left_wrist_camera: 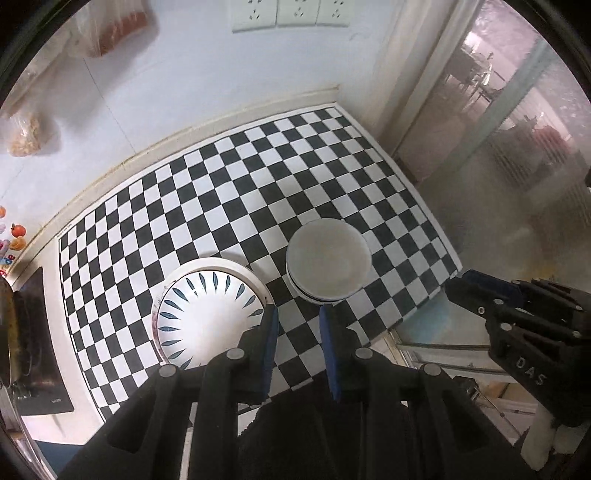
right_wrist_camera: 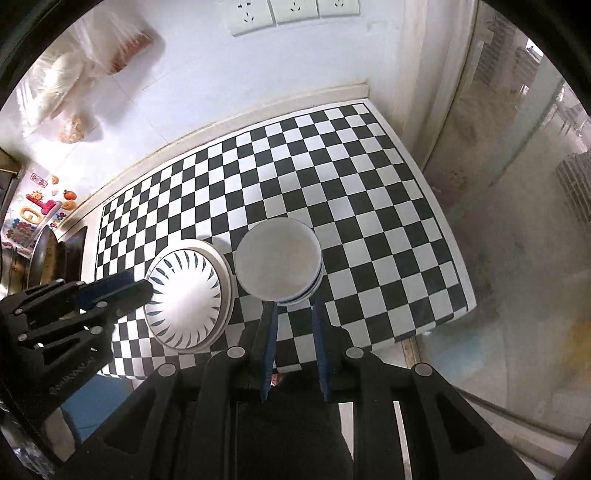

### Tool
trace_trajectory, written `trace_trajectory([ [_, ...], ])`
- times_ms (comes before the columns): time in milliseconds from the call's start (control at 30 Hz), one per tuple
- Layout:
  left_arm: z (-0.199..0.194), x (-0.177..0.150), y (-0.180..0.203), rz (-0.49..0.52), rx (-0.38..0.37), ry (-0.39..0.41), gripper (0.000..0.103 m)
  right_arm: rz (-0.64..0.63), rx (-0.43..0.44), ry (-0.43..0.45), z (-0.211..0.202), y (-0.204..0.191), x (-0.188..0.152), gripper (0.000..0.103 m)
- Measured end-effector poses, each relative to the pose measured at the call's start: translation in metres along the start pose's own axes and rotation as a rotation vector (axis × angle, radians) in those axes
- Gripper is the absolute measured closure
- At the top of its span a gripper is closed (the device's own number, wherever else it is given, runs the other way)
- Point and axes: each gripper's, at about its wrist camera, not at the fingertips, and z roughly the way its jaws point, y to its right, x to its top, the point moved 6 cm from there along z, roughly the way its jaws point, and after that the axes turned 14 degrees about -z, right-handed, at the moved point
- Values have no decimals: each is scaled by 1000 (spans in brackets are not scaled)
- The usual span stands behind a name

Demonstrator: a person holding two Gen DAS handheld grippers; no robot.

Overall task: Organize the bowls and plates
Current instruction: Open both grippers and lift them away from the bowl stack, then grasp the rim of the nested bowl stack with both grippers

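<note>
A stack of plates topped by a white plate with blue leaf marks [left_wrist_camera: 210, 317] [right_wrist_camera: 186, 295] lies on the checkered mat [left_wrist_camera: 240, 192] [right_wrist_camera: 351, 184]. To its right sits a stack of plain white bowls [left_wrist_camera: 328, 264] [right_wrist_camera: 279, 261]. My left gripper [left_wrist_camera: 297, 314] is open and empty, above the mat's near edge between the two stacks; it also shows in the right wrist view [right_wrist_camera: 140, 288] at the plate stack's left rim. My right gripper [right_wrist_camera: 293, 304] is open and empty just in front of the bowls; it also shows in the left wrist view [left_wrist_camera: 458, 286] off the mat's right corner.
A white tiled wall with sockets [left_wrist_camera: 291, 13] and hanging plastic bags [right_wrist_camera: 92, 74] stands behind the mat. A frosted glass door [left_wrist_camera: 498, 166] is on the right. A stove with a pan [right_wrist_camera: 44, 258] is at the left.
</note>
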Motion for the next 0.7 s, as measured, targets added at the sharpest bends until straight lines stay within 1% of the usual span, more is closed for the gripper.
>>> trace_trajectory([
  [233,-23,-11,4,18,-17,25,82,2,6,15,-19,-2,-14,82],
  [333,-25,-11,5,18,-14,37,82,18,18,27,-25,0,-15,82],
  [433,-17,-9,4,12,-34,13,81,25,26,18,-21,3,-14,81],
  [467,-11,-8,3,5,-45,3,81,36,45,11,-17,5,-14,74],
  [500,-4,-7,3,-1,-53,-15,81,45,59,0,-12,8,-14,56],
  [533,6,-4,1,-12,-63,-33,80,54,71,-4,-6,10,-13,47],
  [567,11,-2,0,-20,-67,-41,79,77,97,-1,0,14,-12,34],
  [600,23,3,-4,-40,-64,-61,78,90,110,-5,6,17,-11,29],
  [667,42,9,-9,-81,-88,-108,78,116,130,-21,21,25,-9,27],
  [700,52,13,-13,-107,-94,-127,78,127,139,-27,28,29,-8,21],
])
